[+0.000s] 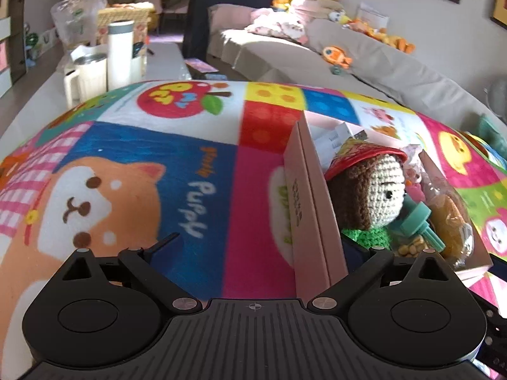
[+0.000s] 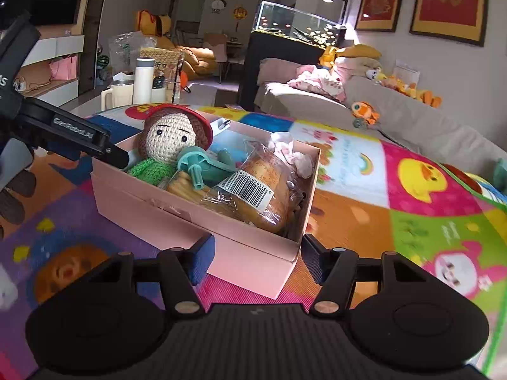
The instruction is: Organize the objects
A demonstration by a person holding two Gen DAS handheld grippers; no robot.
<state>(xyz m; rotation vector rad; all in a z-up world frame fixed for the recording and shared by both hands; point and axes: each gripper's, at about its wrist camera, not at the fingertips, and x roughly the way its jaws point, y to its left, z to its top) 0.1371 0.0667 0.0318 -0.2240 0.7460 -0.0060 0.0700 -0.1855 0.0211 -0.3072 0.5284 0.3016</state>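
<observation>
Straddling the pink box (image 2: 202,221) corner, right gripper (image 2: 256,259) jaws parted, not pressing, left gripper (image 1: 263,247) jaws spread wide, released.

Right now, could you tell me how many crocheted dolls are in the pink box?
1: the crocheted doll with a red hat lies at the far end of the pink box, beside the wrapped bread. Others may be hidden underneath.
</observation>
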